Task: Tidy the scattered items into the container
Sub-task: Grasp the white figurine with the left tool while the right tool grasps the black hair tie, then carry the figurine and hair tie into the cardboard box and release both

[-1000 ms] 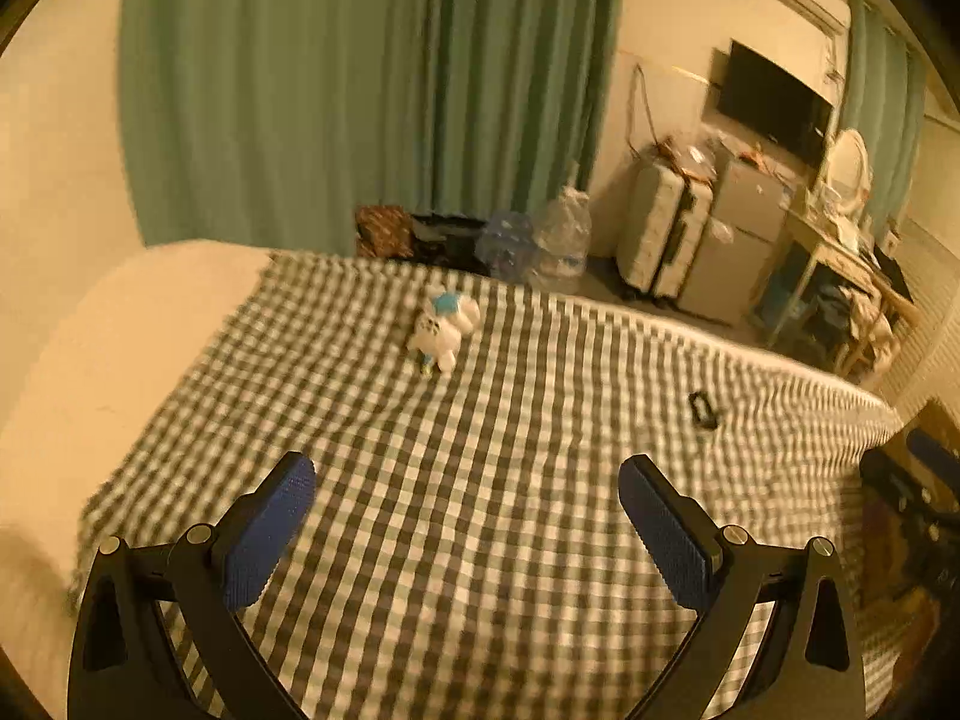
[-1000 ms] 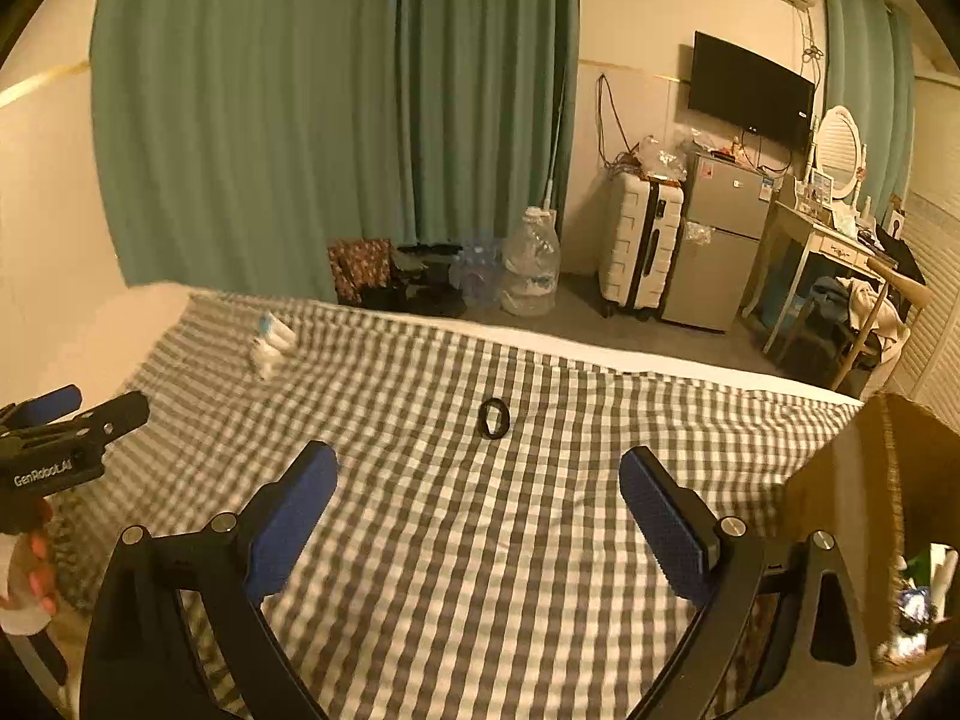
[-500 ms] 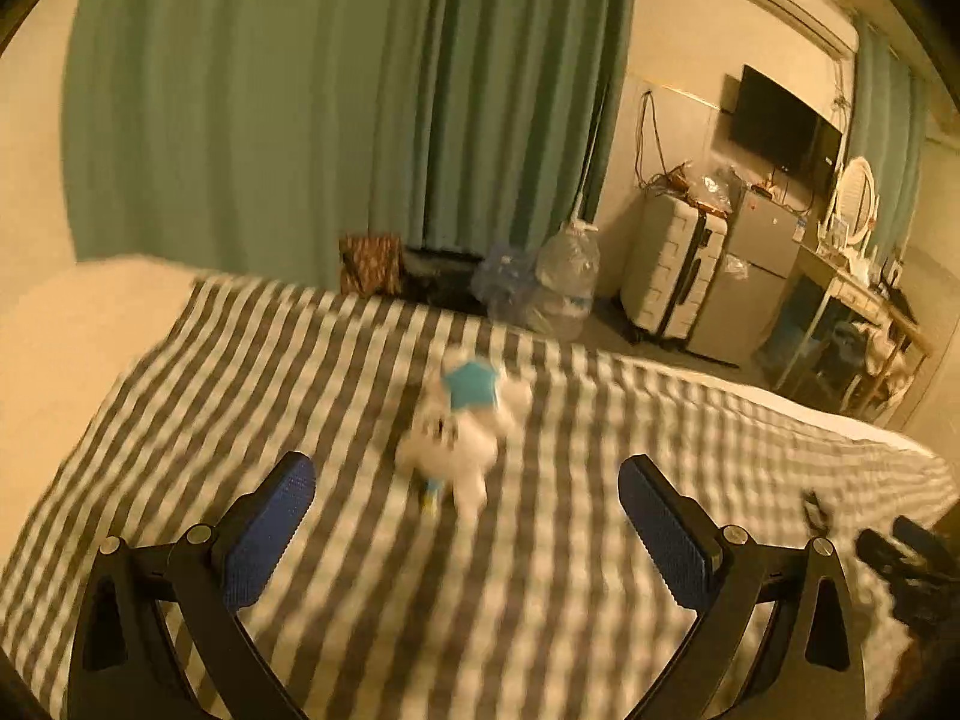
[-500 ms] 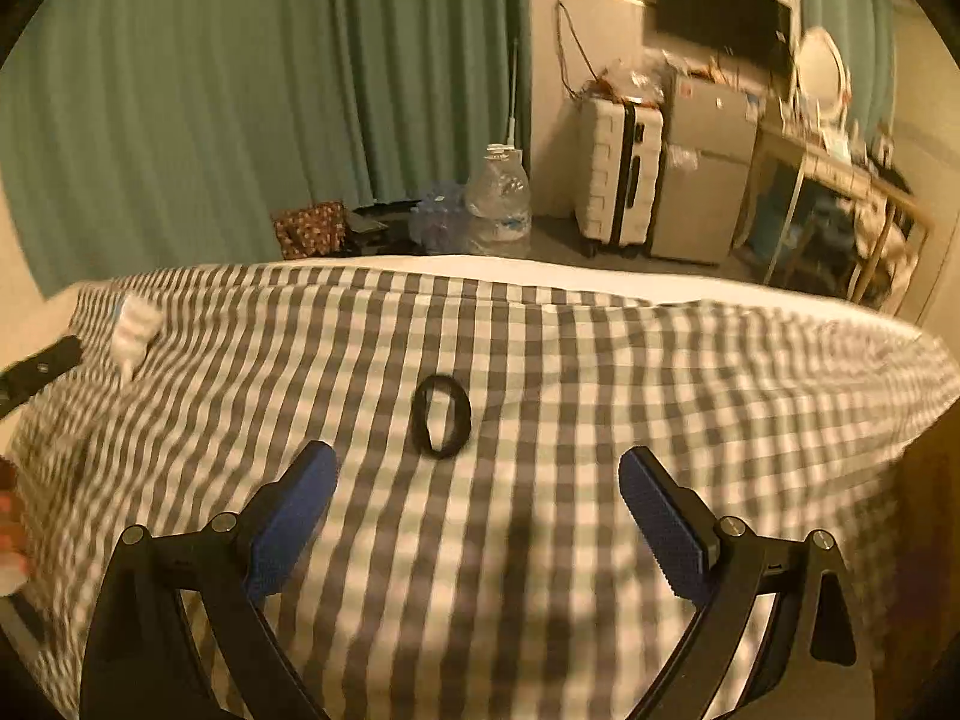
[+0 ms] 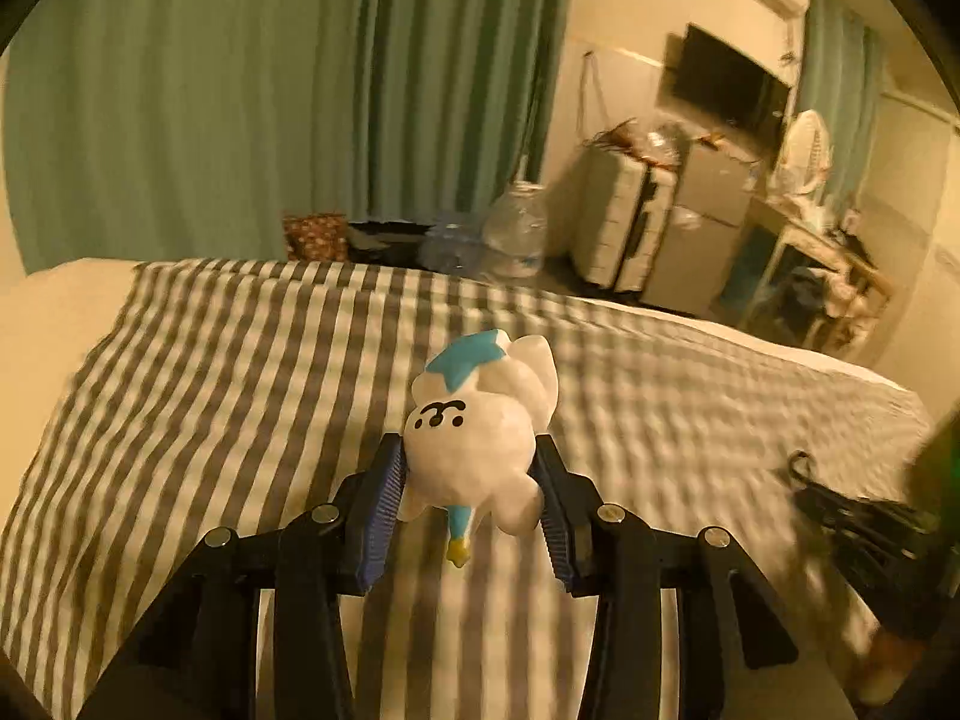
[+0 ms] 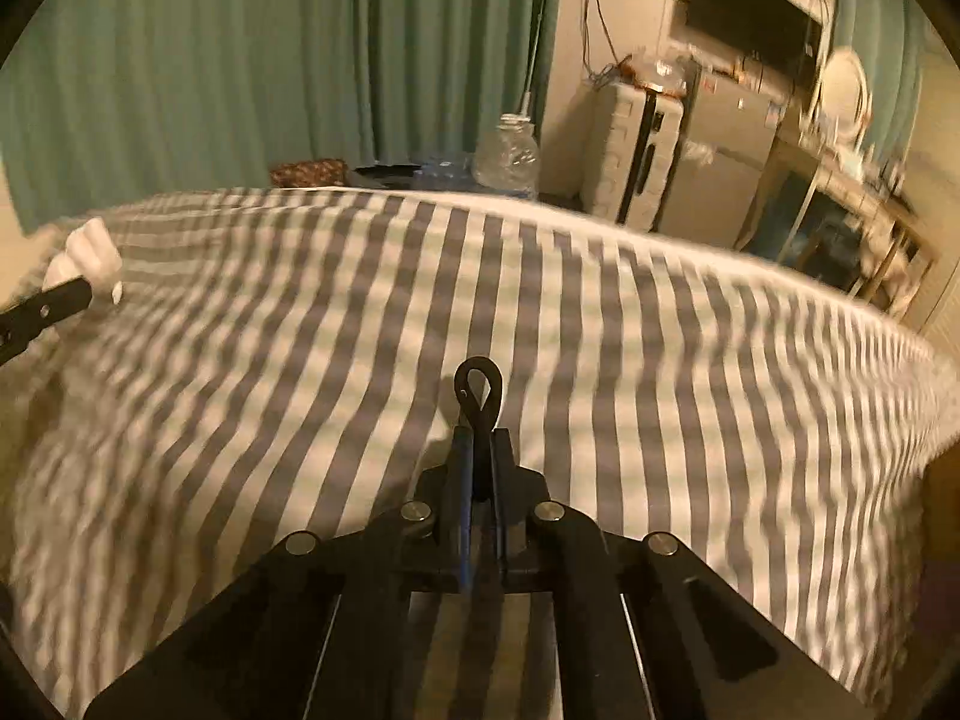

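My left gripper (image 5: 468, 480) is shut on a white toy figure (image 5: 474, 438) with a blue star on its head, just above the grey-and-white checked bedcover (image 5: 240, 372). My right gripper (image 6: 478, 450) is shut on a black hair tie (image 6: 478, 387), whose loop sticks out past the fingertips over the bedcover (image 6: 660, 360). The toy (image 6: 90, 252) and the left gripper also show at the far left of the right wrist view. The right gripper shows blurred at the right edge of the left wrist view (image 5: 840, 510). No container is in view.
Beyond the bed's far edge stand green curtains (image 5: 240, 90), water bottles (image 6: 507, 156), a white suitcase (image 6: 636, 156), a small fridge (image 6: 726, 156), a wall TV (image 6: 750, 6) and a cluttered desk (image 5: 822, 276).
Both grippers moved forward and down to the bed and shut: the left on the white toy, the right on the black hair tie. Both were open before.
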A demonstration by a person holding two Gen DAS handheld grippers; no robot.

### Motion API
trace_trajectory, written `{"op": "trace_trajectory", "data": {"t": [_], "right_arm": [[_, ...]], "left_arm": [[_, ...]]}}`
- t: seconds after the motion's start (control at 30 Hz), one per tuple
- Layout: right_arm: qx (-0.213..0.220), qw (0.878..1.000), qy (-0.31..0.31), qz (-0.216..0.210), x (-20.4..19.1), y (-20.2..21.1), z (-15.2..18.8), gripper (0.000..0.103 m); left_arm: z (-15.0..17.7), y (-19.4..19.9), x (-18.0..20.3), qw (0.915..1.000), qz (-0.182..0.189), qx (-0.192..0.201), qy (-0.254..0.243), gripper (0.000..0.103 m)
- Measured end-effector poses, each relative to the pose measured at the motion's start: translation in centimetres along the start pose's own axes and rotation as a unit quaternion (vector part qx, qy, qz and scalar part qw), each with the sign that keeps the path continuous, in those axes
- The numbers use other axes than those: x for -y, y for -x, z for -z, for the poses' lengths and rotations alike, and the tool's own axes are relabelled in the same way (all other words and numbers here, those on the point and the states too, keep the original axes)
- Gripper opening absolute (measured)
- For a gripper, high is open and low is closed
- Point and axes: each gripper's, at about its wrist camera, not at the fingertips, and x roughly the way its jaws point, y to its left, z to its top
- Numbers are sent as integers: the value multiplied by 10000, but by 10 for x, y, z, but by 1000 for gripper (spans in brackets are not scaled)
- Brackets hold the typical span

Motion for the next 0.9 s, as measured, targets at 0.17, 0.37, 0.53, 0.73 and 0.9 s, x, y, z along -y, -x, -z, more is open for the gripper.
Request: {"op": "trace_trajectory", "data": {"t": [0.17,0.37,0.53,0.73,0.9], "right_arm": [[-175,9994,3,-283,19,46,27,5],[163,9981,-10,-596,63,171,-22,5],[509,9980,96,-355,133,280,-25,5],[523,9943,-837,401,230,342,6,5],[748,9827,-1416,928,292,351,16,5]], "left_arm": [[30,88,23,9996,134,192,157,43],[6,149,90,9978,632,215,25,43],[-3,195,180,9895,1388,288,-298,43],[-29,218,328,9786,1826,33,-954,43],[-6,197,445,9653,2325,-463,-1098,43]]}}
